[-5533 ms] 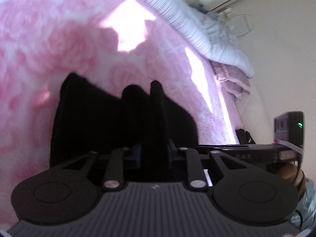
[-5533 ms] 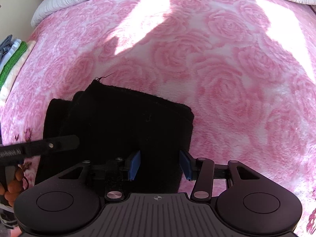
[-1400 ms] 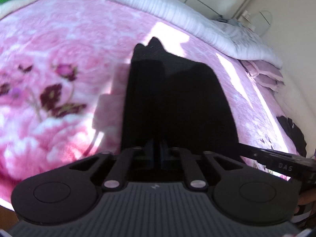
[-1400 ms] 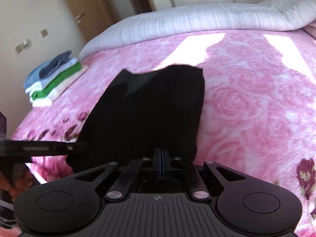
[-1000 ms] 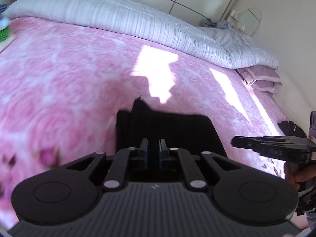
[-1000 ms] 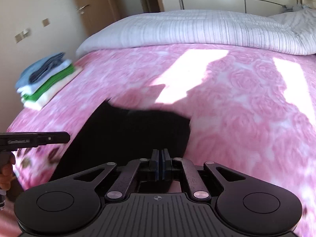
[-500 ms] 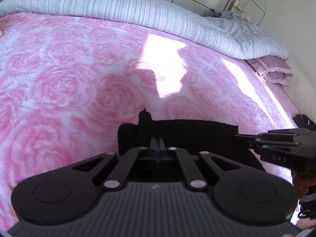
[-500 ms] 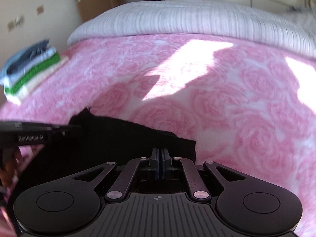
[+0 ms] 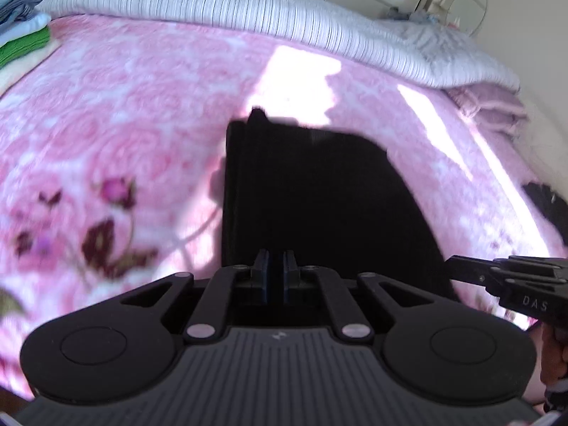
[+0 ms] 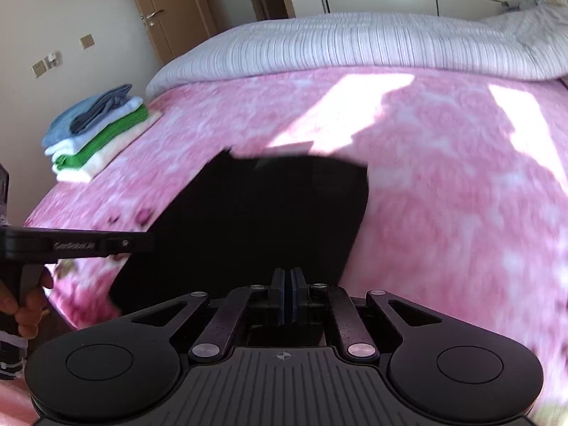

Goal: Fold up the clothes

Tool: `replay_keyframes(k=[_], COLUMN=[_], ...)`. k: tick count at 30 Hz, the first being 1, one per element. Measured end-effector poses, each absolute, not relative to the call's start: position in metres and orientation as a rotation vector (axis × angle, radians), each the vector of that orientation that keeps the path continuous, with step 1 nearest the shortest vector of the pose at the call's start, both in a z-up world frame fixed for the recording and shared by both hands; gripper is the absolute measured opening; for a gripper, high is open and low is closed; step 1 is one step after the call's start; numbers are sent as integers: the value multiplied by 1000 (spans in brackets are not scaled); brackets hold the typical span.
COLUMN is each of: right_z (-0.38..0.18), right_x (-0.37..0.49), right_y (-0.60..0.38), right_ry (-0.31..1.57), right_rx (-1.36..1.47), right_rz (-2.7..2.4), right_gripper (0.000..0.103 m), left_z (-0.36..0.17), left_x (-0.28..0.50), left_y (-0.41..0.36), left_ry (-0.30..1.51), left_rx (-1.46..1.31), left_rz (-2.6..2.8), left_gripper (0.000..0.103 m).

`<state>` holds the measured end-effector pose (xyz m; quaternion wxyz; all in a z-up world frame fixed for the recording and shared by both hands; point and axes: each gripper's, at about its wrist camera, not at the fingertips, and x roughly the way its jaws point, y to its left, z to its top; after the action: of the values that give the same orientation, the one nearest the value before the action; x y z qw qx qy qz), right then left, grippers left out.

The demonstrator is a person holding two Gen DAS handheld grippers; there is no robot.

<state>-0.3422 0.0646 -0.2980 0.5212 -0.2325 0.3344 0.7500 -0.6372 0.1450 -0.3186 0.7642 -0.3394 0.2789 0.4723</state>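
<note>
A folded black garment is held up over the pink rose bedspread. My left gripper is shut on its near edge at the left. My right gripper is shut on the same edge of the black garment at the right. The garment stretches away from both grippers towards the bed's middle. Each gripper shows in the other's view, the right gripper at the right edge and the left gripper at the left edge.
A stack of folded clothes, blue, white, green and cream, lies at the bed's left side. A striped white duvet runs along the far end. A dark item lies at the bed's right edge. A door stands behind.
Both grippers have lifted and drawn back with the black garment, which now hangs stretched out in front of them instead of lying low on the bed. The views are motion-blurred.
</note>
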Motion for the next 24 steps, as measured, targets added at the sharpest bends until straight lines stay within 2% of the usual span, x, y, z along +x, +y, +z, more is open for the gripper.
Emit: replay_keyframes(k=[17,22,24], right_z=[-331,-328,-325], right_x=[-394,-385,-381], right_y=[41,29,23], right_ry=[483,520,559], right_rx=[-823,-745,-739], right_rz=[1685,1646,1595], right_gripper=[6,6,10], left_z=[-324,-310,-309], left_x=[-593,-601,-606], left_y=[109,84,75], left_ry=[774,741,734], left_rx=[-519,-540,-561], left_rz=[1195,1201,1200], left_gripper=[3,17,17])
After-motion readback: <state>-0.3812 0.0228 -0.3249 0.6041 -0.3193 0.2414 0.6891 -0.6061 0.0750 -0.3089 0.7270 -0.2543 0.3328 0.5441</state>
